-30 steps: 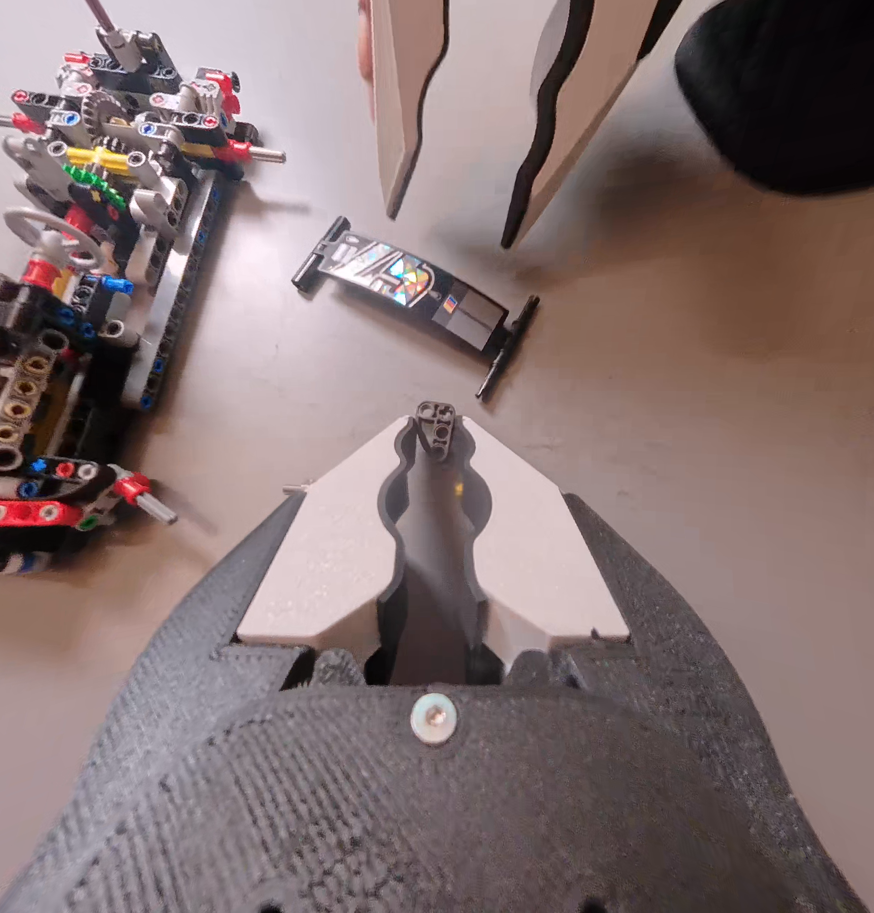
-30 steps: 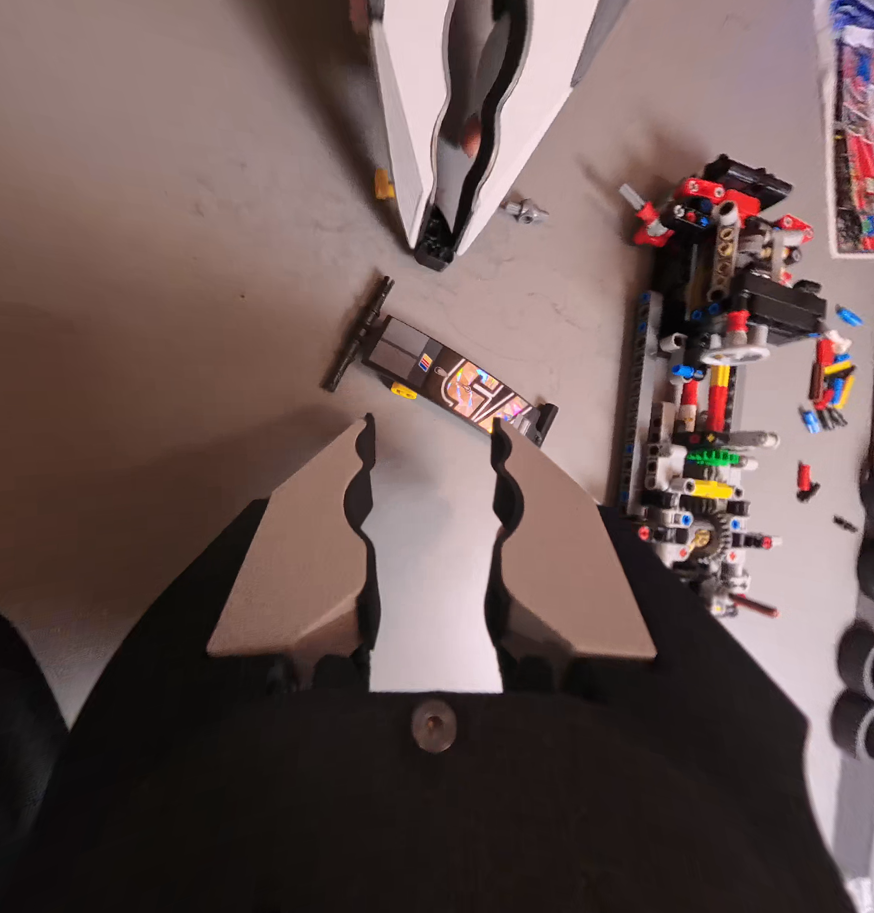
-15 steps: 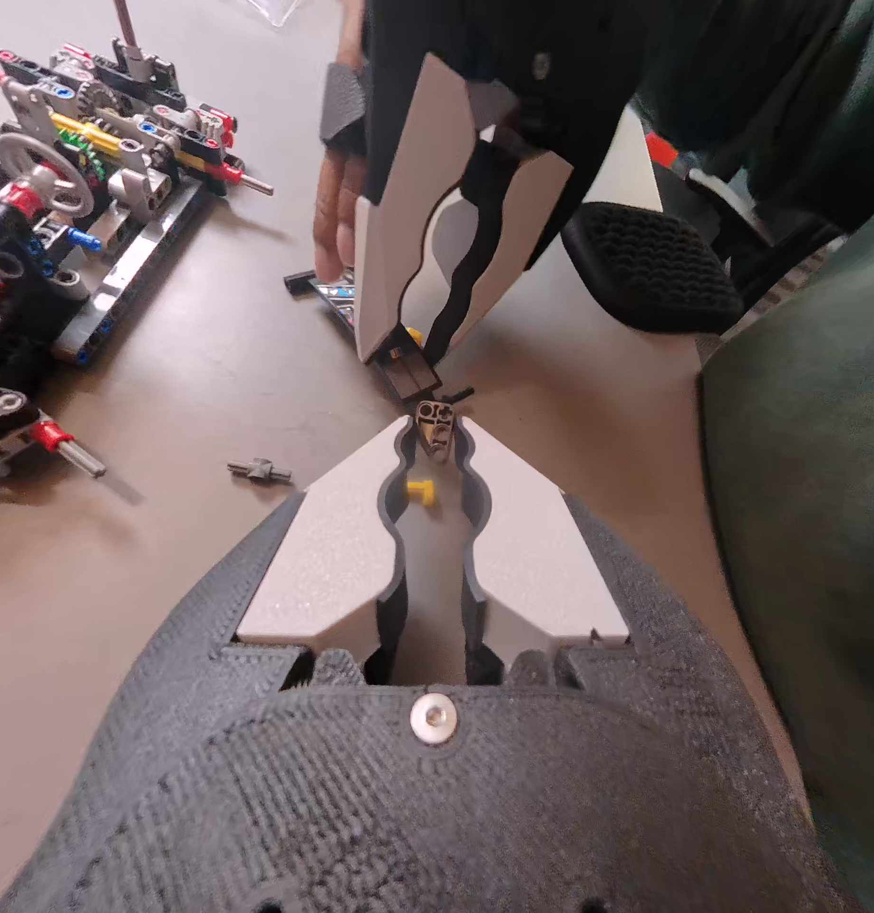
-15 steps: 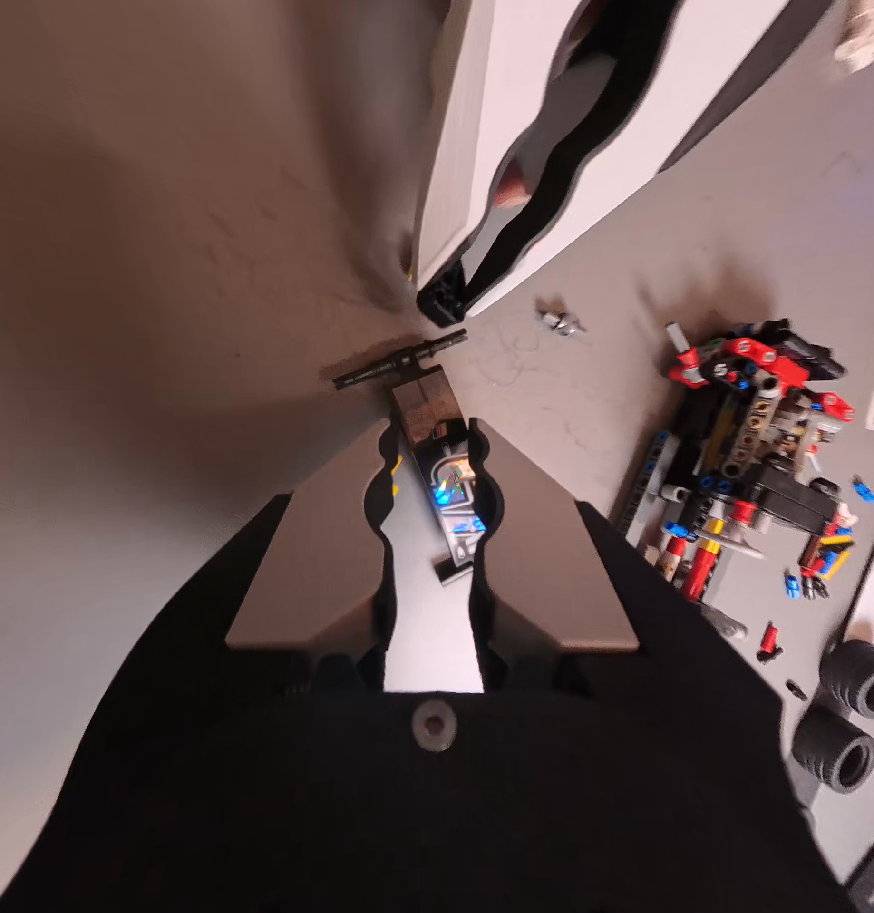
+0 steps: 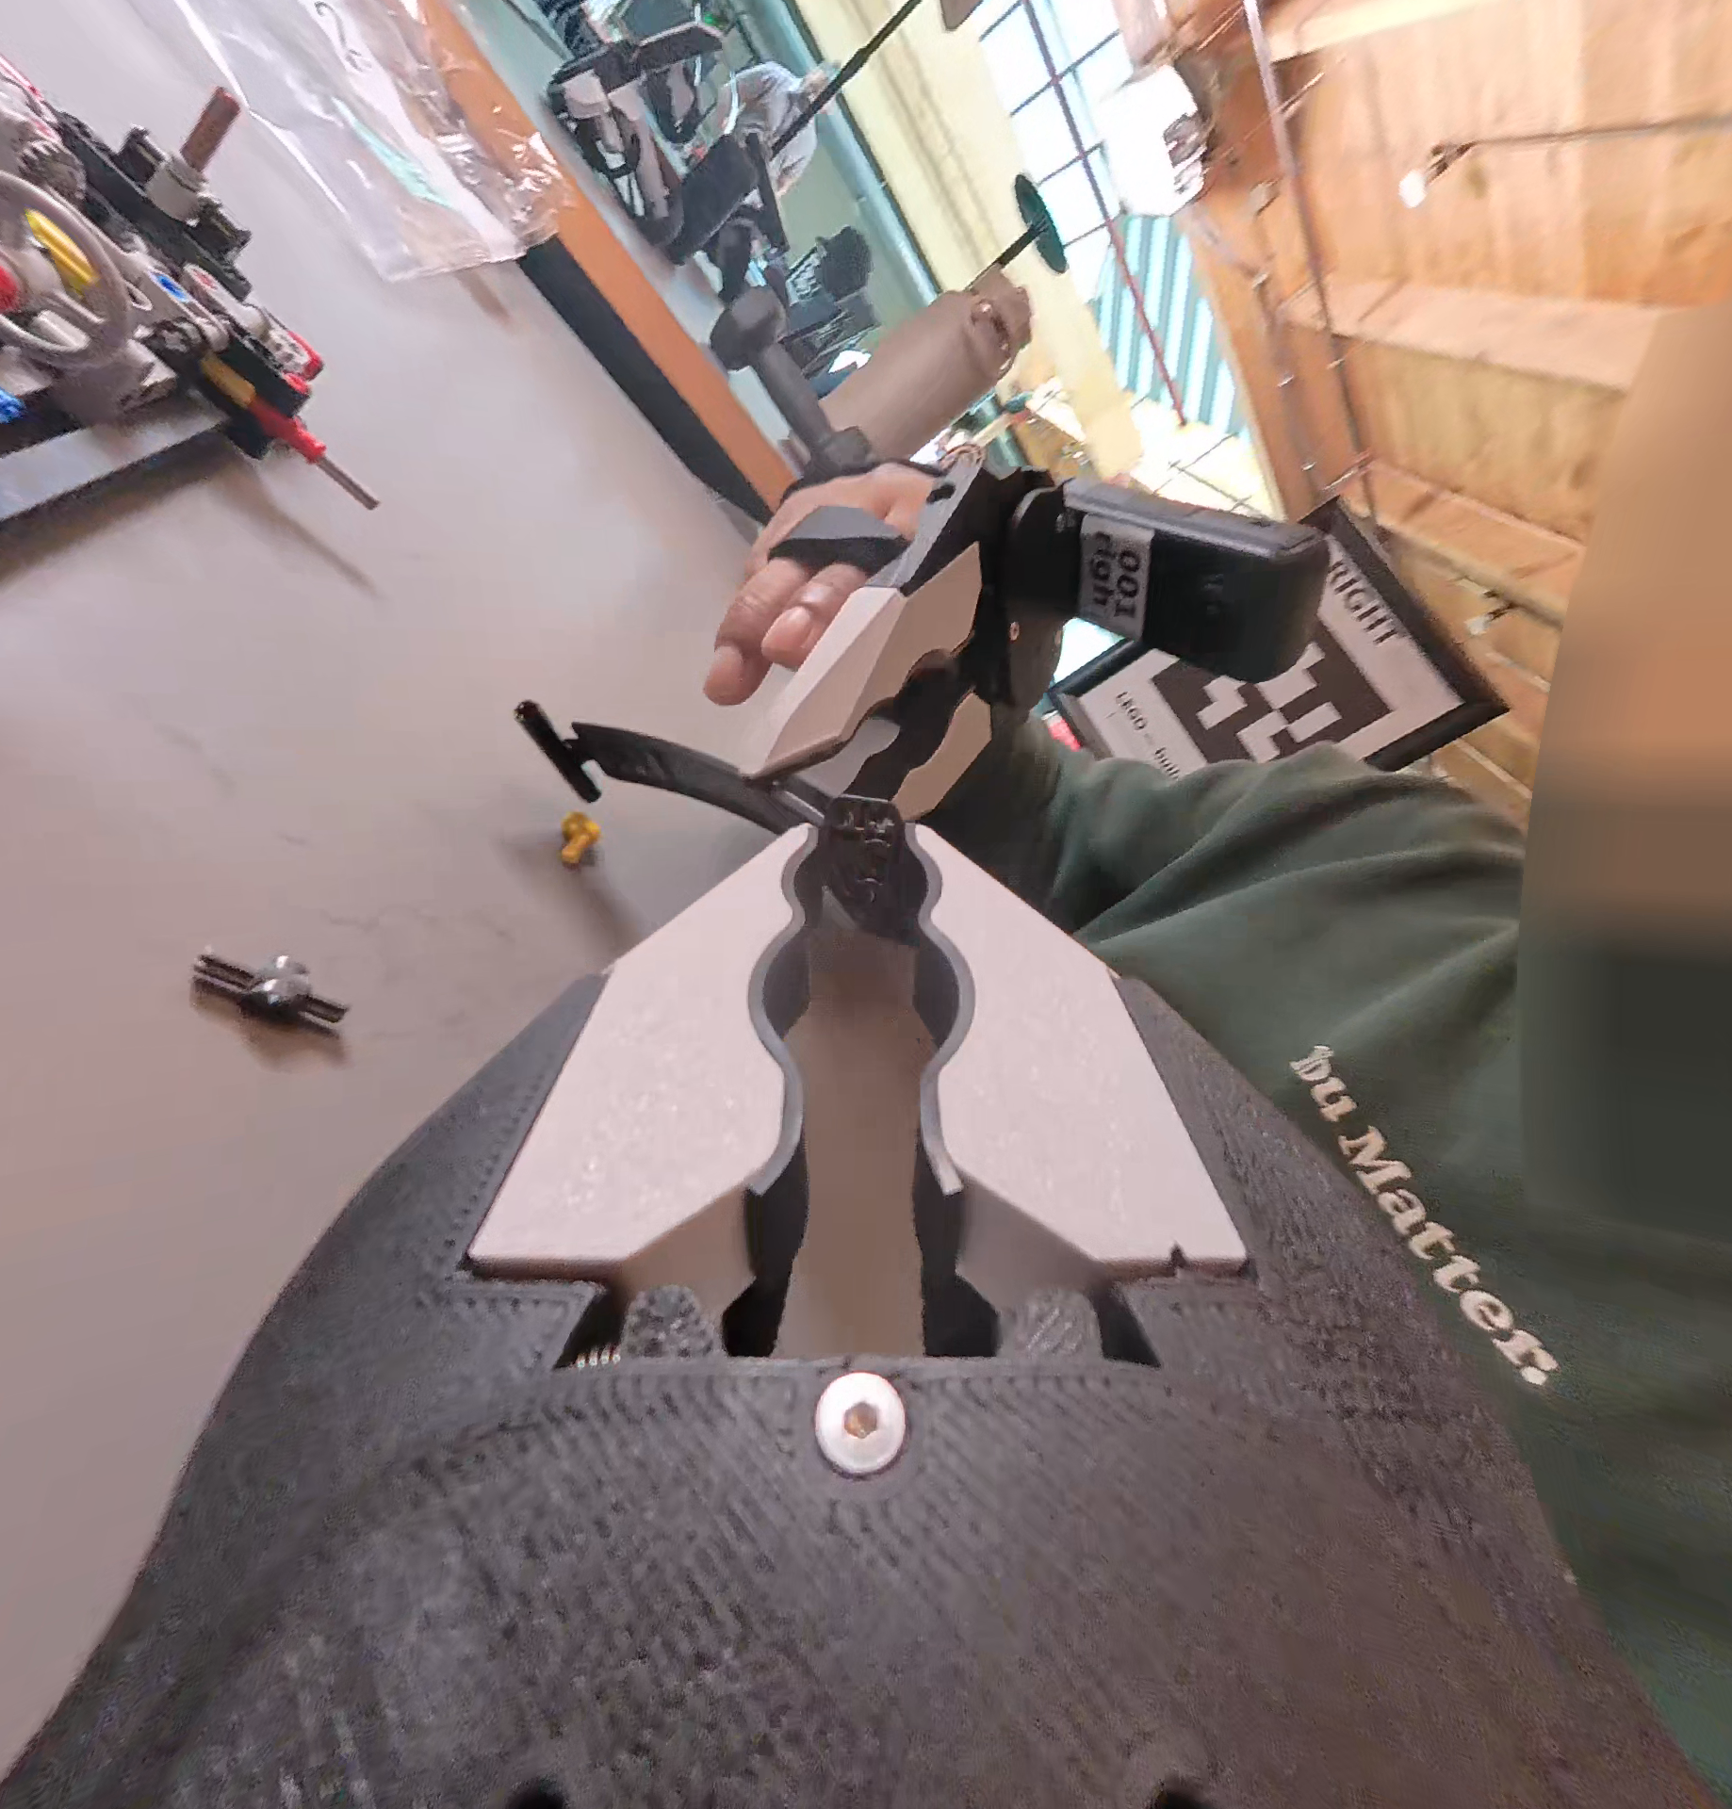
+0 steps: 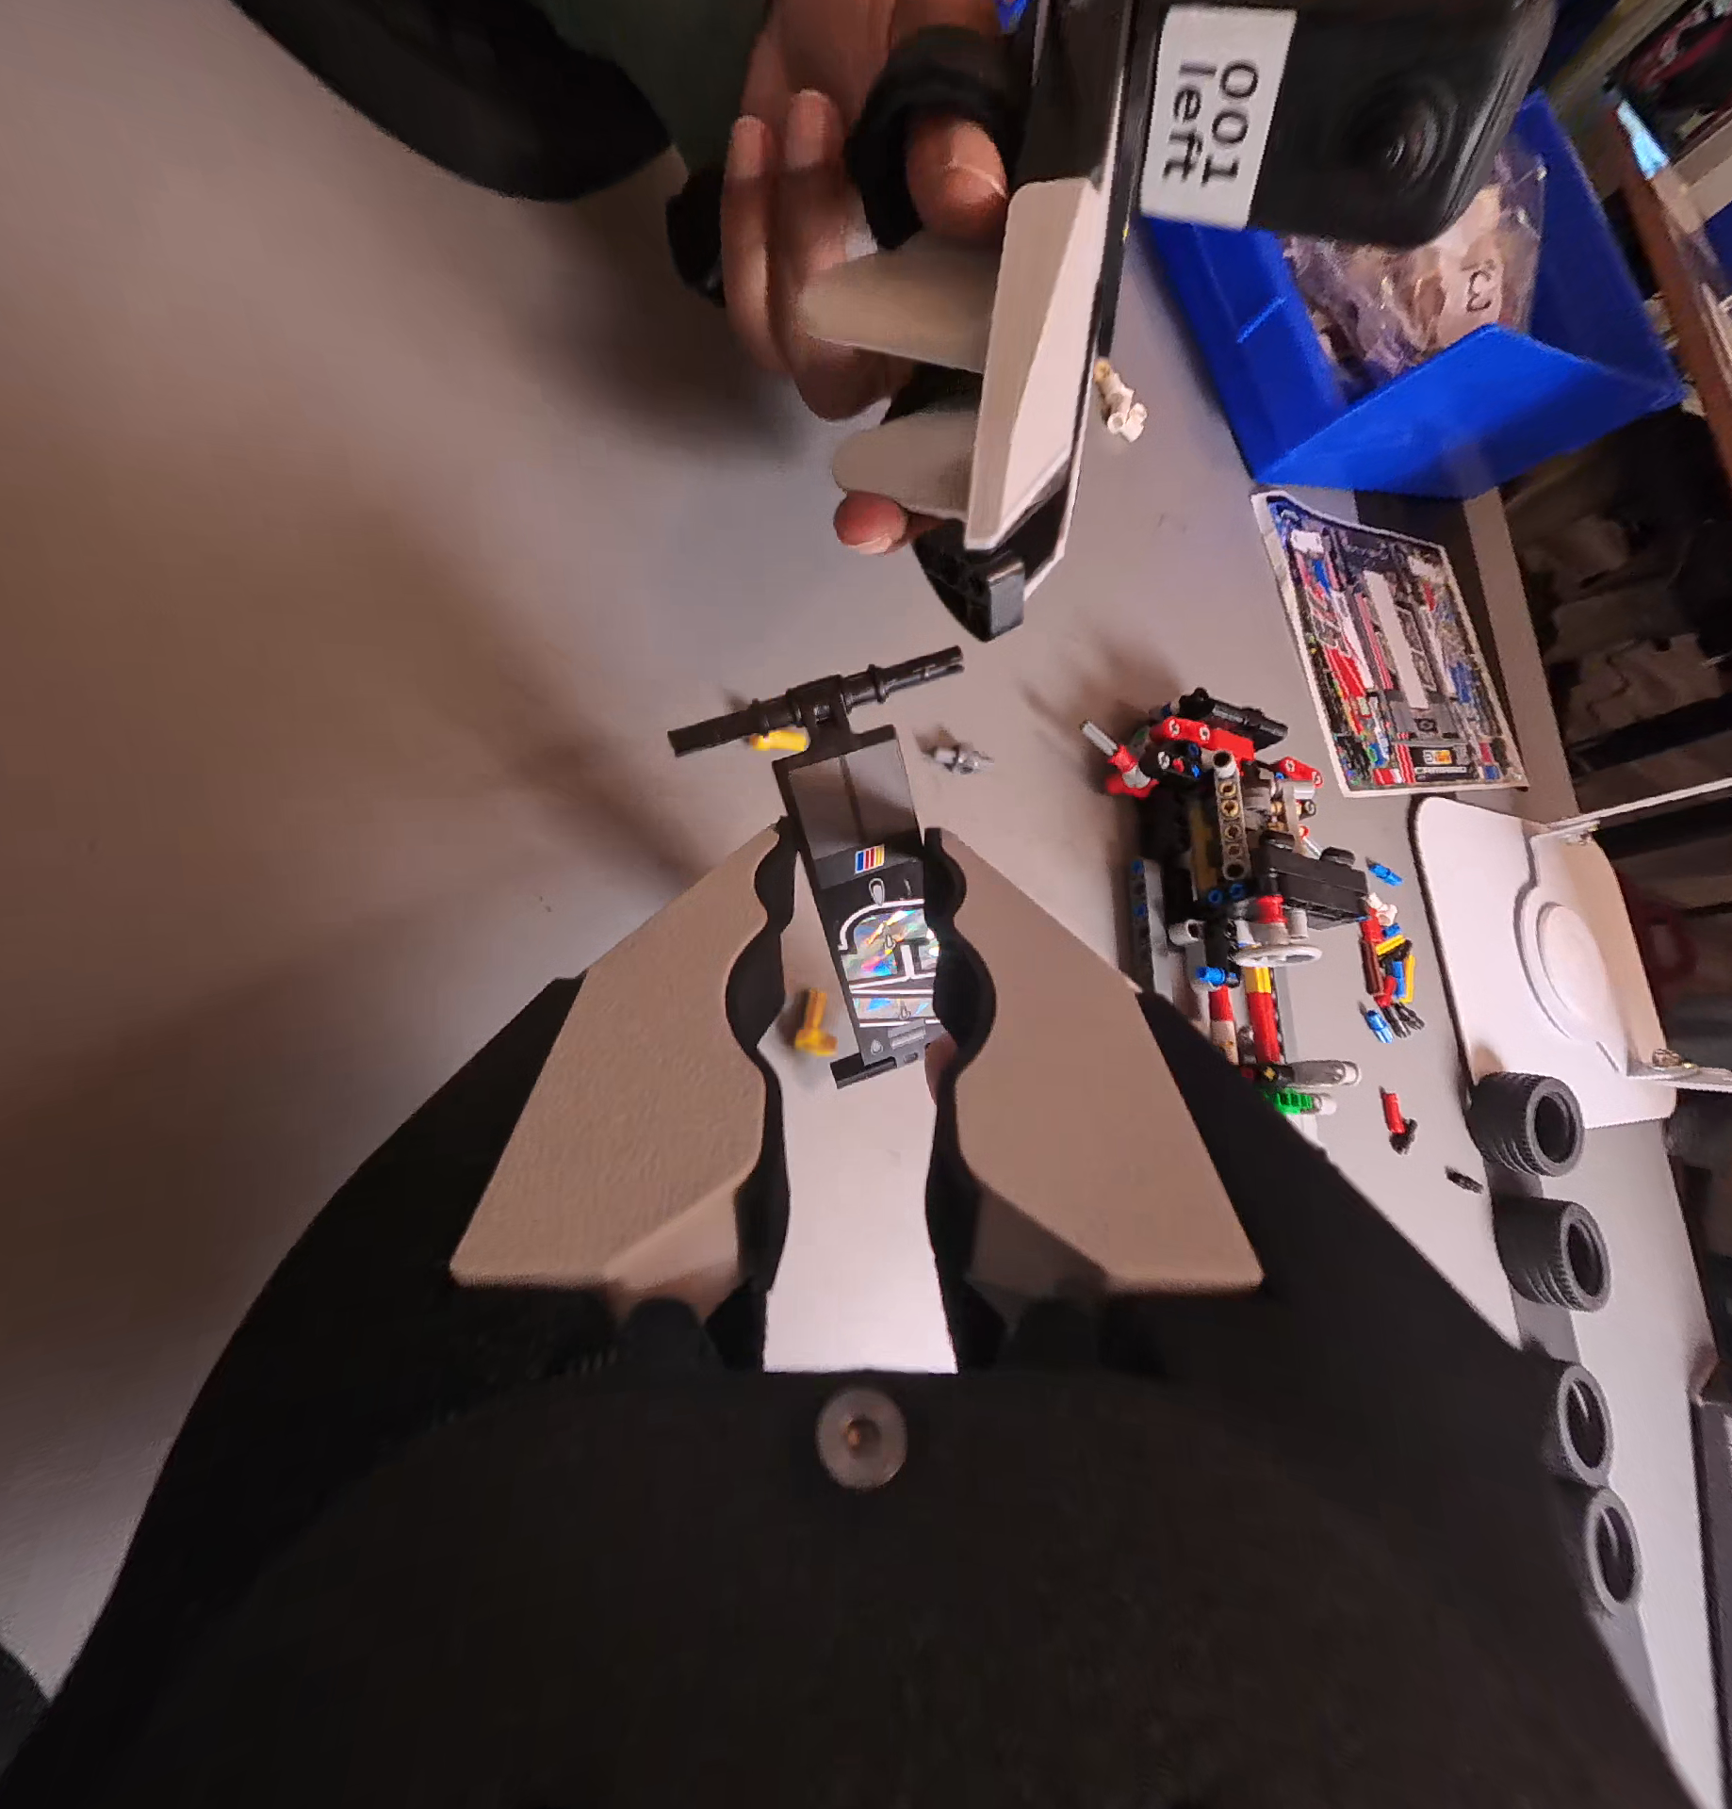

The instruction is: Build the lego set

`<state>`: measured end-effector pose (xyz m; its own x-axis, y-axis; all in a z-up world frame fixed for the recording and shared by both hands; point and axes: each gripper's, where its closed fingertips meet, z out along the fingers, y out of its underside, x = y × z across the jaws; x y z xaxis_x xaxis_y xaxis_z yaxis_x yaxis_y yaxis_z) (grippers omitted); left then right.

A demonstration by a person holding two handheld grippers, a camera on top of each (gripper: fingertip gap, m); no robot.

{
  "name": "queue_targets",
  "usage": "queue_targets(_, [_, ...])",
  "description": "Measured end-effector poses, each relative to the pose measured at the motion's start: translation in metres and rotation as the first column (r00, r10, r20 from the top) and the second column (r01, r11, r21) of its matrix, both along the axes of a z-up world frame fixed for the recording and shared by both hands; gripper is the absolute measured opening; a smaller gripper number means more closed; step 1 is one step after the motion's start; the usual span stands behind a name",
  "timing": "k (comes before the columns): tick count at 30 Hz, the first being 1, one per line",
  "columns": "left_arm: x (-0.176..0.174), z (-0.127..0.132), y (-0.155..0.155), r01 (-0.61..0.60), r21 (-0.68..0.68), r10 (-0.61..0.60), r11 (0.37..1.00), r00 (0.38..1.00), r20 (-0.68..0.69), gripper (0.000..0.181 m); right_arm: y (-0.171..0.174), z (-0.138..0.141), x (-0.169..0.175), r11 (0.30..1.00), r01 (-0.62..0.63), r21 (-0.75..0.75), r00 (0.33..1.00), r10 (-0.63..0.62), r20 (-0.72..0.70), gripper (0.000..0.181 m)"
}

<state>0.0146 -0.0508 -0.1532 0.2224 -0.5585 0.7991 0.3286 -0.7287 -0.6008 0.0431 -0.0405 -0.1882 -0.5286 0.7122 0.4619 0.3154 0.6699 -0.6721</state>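
The left gripper (image 5: pixel 860 850) pinches a small dark connector piece (image 5: pixel 862 861) between its closed fingertips, lifted off the bench (image 5: pixel 255 685). Just beyond it, the right gripper (image 5: pixel 823 773) clamps a black wing panel (image 5: pixel 666 759) and holds it clear of the surface; the connector's tip sits right at the panel's near end, though whether they touch is unclear. In the right wrist view the panel (image 6: pixel 877 940) runs lengthwise between the closed-in fingers, its shiny sticker facing up and its cross-bar (image 6: pixel 823 700) sticking out past the fingertips. Below, on the bench, lie a yellow pin (image 5: pixel 578 837) and a small grey axle piece (image 5: pixel 270 989), well apart. Farther off stands the half-built chassis (image 6: pixel 1234 881), with the instruction booklet (image 6: pixel 1381 646) and a blue bin (image 6: pixel 1410 392) behind it, and black tyres (image 6: pixel 1528 1126) along the bench's right edge.
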Motion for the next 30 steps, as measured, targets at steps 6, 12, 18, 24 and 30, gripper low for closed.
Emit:
queue_targets(6, [-0.002, 0.005, 0.001, -0.007, 0.007, 0.006, 1.0, 0.999, 0.046, 0.013, -0.006, -0.006, 0.001, 1.0, -0.006, -0.028, 1.0, 0.006, 0.004, 0.022])
queue_targets(12, [0.004, 0.001, -0.002, -0.004, 0.18, 0.026, 0.984, 0.993, -0.116, 0.013, 0.003, -0.037, 0.003, 0.996, -0.03, 0.083, 0.985, 0.015, 0.172, 0.022])
queue_targets(18, [0.007, 0.001, -0.005, 0.01, 0.259, 0.034, 0.966, 0.986, -0.164, 0.013, 0.004, -0.057, 0.004, 0.992, -0.079, 0.097, 0.955, 0.047, 0.294, 0.022])
queue_targets(24, [0.007, -0.003, -0.003, 0.004, 0.245, 0.04, 0.97, 0.984, -0.176, 0.013, 0.006, -0.056, 0.006, 0.995, -0.063, 0.072, 0.954, 0.038, 0.297, 0.023])
queue_targets(30, [0.002, -0.012, 0.004, -0.037, 0.189, 0.076, 0.981, 0.976, -0.204, 0.013, 0.005, -0.054, 0.004, 0.993, -0.067, 0.099, 0.96, 0.037, 0.279, 0.021])
